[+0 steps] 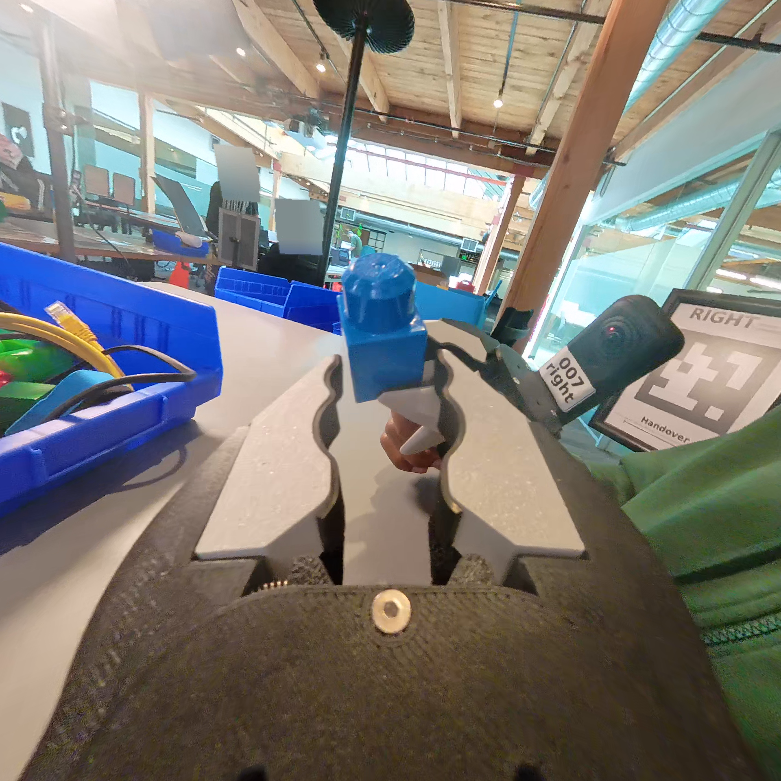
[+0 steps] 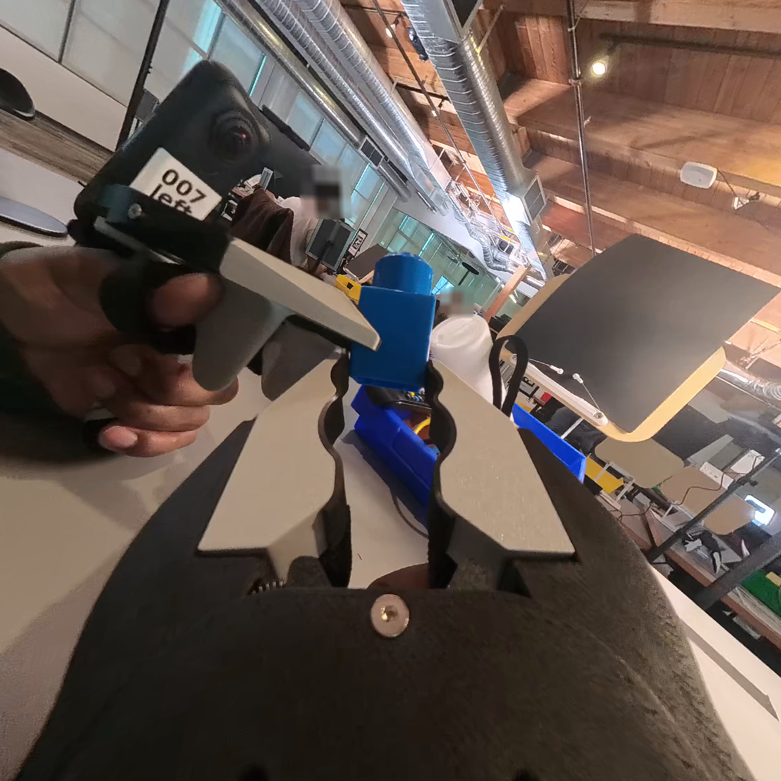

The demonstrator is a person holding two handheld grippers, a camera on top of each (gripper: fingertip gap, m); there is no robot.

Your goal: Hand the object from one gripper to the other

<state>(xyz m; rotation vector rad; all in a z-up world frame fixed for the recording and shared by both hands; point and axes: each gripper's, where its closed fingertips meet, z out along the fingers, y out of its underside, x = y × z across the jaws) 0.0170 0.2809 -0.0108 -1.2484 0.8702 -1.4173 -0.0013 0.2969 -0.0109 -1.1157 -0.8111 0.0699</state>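
**Count.** Two grippers, one block, one black camera on each gripper, two cables in the near bin (one yellow, one black).

**Block.** The block (image 1: 384, 350) is blue glossy plastic: a square-sided body with one round stud on top. It is held upright in the air above the grey table (image 1: 262, 338), at frame centre in both views.

**Left gripper** (image 1: 389, 367). Its flat grey fingers with wavy inner edges flank the block's body closely. Whether they press on it cannot be told.

**Right gripper** (image 2: 386, 374). It is clenched on the block: both fingertips touch the lower corners of the body. In the left wrist view it enters from the right, its fingers seen edge-on at the block's lower right.

**Hands.** A hand (image 2: 105, 359) grips the left gripper's handle at left of frame. A green sleeve (image 1: 697, 528) fills the right edge.

**Surroundings.** A blue ribbed plastic bin (image 1: 126, 338) stands at left and holds the yellow cable (image 1: 76, 334) and black cable (image 1: 148, 355). A black-framed marker card (image 1: 718, 367) stands at right. The gripper bodies are black with a rough printed texture.
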